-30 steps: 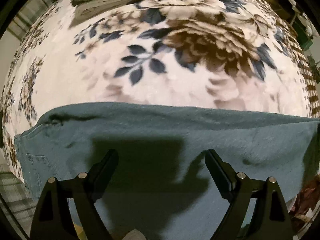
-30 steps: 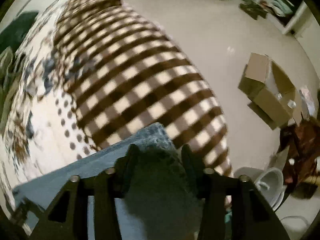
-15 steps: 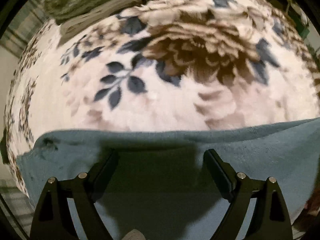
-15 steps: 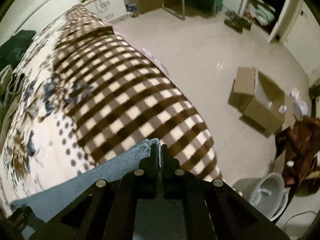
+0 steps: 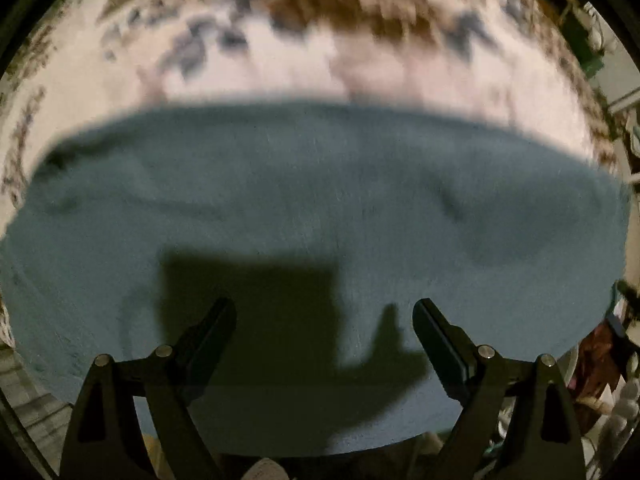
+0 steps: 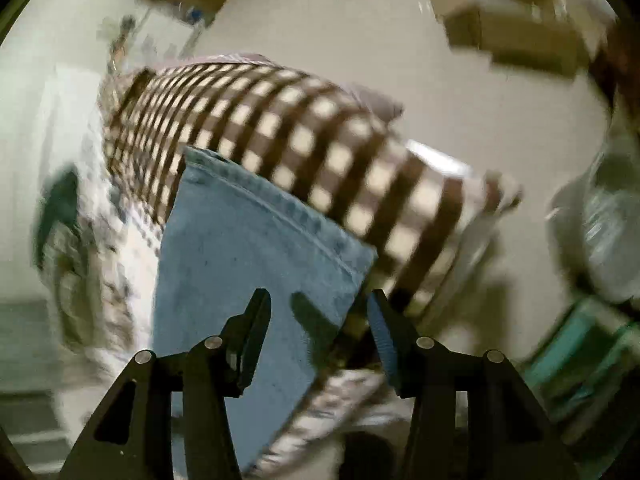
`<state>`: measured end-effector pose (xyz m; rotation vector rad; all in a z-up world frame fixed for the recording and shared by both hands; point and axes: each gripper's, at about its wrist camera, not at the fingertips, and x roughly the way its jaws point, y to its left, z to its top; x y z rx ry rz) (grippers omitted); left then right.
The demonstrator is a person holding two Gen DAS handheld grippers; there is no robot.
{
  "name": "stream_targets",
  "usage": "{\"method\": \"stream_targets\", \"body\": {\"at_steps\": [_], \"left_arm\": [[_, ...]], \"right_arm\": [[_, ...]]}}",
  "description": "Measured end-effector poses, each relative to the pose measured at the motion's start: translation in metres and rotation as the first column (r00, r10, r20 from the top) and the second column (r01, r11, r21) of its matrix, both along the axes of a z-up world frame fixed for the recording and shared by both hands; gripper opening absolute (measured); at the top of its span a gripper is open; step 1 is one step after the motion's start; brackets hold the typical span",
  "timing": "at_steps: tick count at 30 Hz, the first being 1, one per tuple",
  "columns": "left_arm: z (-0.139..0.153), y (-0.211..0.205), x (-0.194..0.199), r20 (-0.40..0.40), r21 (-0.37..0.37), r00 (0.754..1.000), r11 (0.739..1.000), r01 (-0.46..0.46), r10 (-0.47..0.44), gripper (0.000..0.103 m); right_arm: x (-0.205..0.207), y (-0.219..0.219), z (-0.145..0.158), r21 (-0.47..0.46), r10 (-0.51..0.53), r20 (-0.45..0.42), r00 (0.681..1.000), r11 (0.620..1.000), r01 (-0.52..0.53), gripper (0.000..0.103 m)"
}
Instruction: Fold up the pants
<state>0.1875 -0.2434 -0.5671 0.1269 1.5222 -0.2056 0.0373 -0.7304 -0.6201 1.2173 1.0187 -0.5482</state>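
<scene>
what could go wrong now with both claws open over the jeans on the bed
The hemmed corner of the jeans lies near the edge of the checked blanket, with floor beyond, so it may slide off. The right claw straddles that edge and could pinch blanket too. The left claw sees only motion blur, so its grasp may miss.

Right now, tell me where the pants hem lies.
In the right wrist view, the pants hem runs diagonally above the open right gripper, lying on the checked blanket.
</scene>
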Motion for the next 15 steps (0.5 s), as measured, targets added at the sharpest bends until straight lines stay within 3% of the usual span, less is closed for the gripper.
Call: {"method": "stream_targets", "body": {"at_steps": [2,6,11,12,13,15], "left_arm": [[-0.016,0.0,-0.004,-0.018,0.022,1.0,1.0,-0.001,0.002,0.091],[-0.024,0.001,0.0,0.012,0.003,1.0,1.0,-0.013,0.013,0.103],[-0.025,0.007,0.01,0.074,-0.001,0.996,0.999,-0.046,0.046,0.103],[-0.025,0.008,0.01,0.08,-0.001,0.995,0.998,-0.06,0.06,0.103],[-0.024,0.006,0.01,0.075,0.003,0.995,0.998,-0.059,0.059,0.103],[-0.02,0.005,0.013,0.049,0.005,0.998,0.999,-0.049,0.049,0.103]], "right_arm": [[-0.009,0.004,-0.013,0.003,-0.055,0.088,0.995,0.999,0.055,0.053],[-0.013,0.003,-0.018,-0.016,-0.091,0.285,0.954,0.995,0.1,0.052],[-0.001,-0.002,-0.03,-0.02,-0.07,0.331,0.941,0.996,0.081,0.05],[0.005,-0.001,-0.027,-0.03,-0.052,0.325,0.944,0.997,0.066,0.043],[0.009,0.001,-0.024,-0.043,-0.027,0.316,0.949,0.998,0.043,0.022],[0.017,0.008,-0.013,-0.083,0.0,0.285,0.959,0.996,0.024,0.017]]}}
